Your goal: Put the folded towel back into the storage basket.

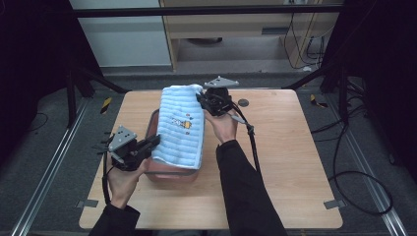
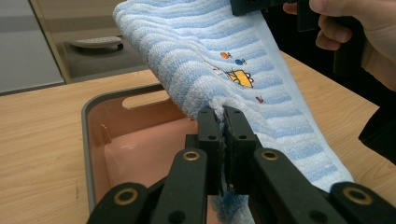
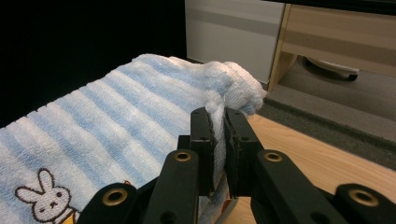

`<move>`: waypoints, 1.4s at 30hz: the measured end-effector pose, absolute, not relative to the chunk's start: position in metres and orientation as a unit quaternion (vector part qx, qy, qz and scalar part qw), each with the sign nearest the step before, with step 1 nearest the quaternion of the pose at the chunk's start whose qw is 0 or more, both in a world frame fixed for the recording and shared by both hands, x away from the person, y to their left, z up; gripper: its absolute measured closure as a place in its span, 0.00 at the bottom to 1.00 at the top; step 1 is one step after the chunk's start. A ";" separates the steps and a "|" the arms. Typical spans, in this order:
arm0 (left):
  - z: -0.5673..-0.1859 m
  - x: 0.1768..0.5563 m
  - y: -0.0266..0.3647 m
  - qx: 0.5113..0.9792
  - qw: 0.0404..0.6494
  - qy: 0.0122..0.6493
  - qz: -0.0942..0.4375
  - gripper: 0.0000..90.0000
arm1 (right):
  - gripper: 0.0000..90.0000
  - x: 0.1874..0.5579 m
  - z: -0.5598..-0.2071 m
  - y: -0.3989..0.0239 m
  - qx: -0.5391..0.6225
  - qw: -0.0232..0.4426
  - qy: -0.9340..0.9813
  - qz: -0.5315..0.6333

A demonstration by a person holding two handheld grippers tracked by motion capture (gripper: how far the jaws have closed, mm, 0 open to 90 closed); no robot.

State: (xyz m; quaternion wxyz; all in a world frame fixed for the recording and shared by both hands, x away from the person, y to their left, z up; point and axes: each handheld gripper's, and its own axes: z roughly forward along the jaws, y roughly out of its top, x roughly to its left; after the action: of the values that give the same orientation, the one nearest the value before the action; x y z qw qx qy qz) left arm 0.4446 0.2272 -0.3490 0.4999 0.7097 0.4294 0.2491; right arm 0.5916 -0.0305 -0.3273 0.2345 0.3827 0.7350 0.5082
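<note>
I hold a blue and white striped towel (image 1: 179, 125) stretched between my two grippers above a pink tub (image 1: 153, 123) with a grey rim that sits on the wooden table (image 1: 290, 162). My left gripper (image 1: 155, 142) has its jaws pressed together on the near edge of the towel; in the left gripper view (image 2: 223, 114) the terry cloth is pinched between the two black pads, with a little fringe of blue fabric hanging out below them. My right gripper (image 1: 200, 98) is clamped the same way on the far edge, and in the right gripper view (image 3: 219, 114) the jaws stand nearly closed with a bunched white fold of the towel squeezed between them. The towel hangs as a sloping sheet from the raised far end down to the lower near end, covering most of the tub from above, so that in the high view the tub's left rim and near wall show beside and under it. In the left gripper view the towel (image 2: 243, 79) rises away from my jaws over the tub (image 2: 116, 140), whose inside is bare and whose handle slot shows at its far wall. Small embroidered figures sit on the cloth: a yellow one with little coloured dots, and a white rabbit (image 3: 44, 193) in the right gripper view. My right hand (image 1: 222, 125) rests just right of the towel, and a dark round disc (image 1: 243, 103) lies on the table beyond it.
</note>
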 end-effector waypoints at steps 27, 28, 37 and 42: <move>-0.377 0.458 0.246 0.712 0.462 0.463 0.254 0.96 | 0.93 0.609 -0.355 0.001 0.375 0.226 0.746 0.502; -0.378 0.458 0.245 0.713 0.461 0.463 0.256 0.96 | 0.93 0.609 -0.357 0.002 0.377 0.224 0.746 0.500; -0.388 0.456 0.240 0.718 0.446 0.466 0.262 0.96 | 0.93 0.609 -0.374 -0.001 0.384 0.218 0.748 0.495; -0.393 0.458 0.239 0.720 0.440 0.467 0.267 0.96 | 0.93 0.613 -0.380 0.000 0.385 0.216 0.750 0.493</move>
State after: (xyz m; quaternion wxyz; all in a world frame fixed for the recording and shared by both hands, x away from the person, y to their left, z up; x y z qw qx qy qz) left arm 0.4579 0.2390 -0.3932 0.4397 0.7196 0.4665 0.2668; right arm 0.6127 -0.0001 -0.3797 0.2158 0.3847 0.7499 0.4930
